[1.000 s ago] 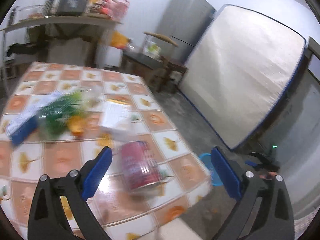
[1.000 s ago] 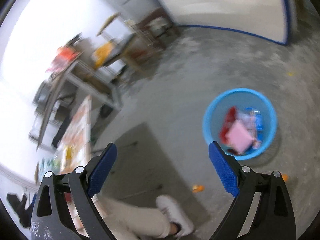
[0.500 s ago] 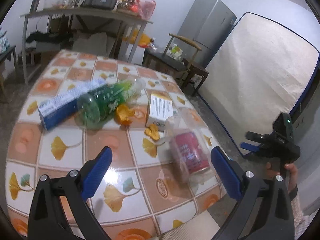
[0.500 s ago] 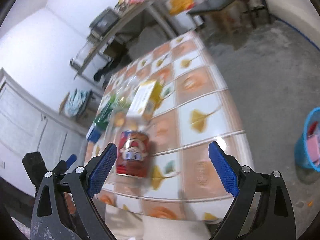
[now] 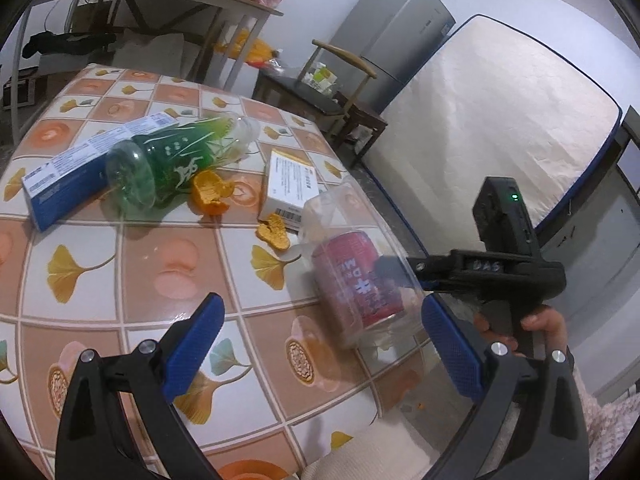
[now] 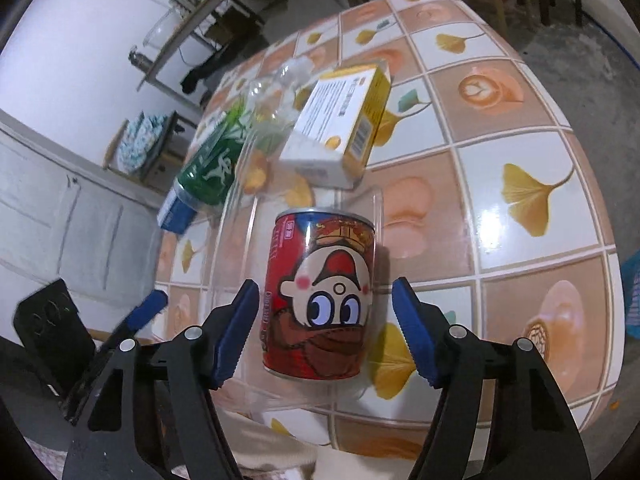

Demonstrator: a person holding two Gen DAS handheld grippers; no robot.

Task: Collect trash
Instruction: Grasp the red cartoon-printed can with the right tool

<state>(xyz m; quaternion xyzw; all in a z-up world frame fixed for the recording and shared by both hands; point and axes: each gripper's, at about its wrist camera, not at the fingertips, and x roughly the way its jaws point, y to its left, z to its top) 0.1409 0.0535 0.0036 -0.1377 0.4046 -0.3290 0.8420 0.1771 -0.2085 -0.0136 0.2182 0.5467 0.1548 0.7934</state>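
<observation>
A red drink can (image 6: 320, 300) with a cartoon face lies inside a clear plastic container (image 6: 240, 248) near the tiled table's front edge. My right gripper (image 6: 326, 312) straddles the can, its jaws closing, and a small gap shows between each blue pad and the can. The left wrist view shows the same can (image 5: 352, 280) with the right gripper (image 5: 400, 276) coming in from the right, held by a hand (image 5: 536, 320). My left gripper (image 5: 324, 348) hangs open and empty just in front of the can.
On the table (image 5: 160, 272) lie a green bottle (image 5: 172, 164), a blue box (image 5: 92, 160), a white and yellow box (image 5: 288, 184) and orange peel (image 5: 210, 192). A blue basket (image 6: 634, 292) stands on the floor. A chair (image 5: 320, 92), fridge (image 5: 392, 32) and mattress (image 5: 500, 128) stand behind.
My right gripper swung from above the floor basket to the table and now straddles the can with narrower jaws. My left gripper dropped lower and closer to the can.
</observation>
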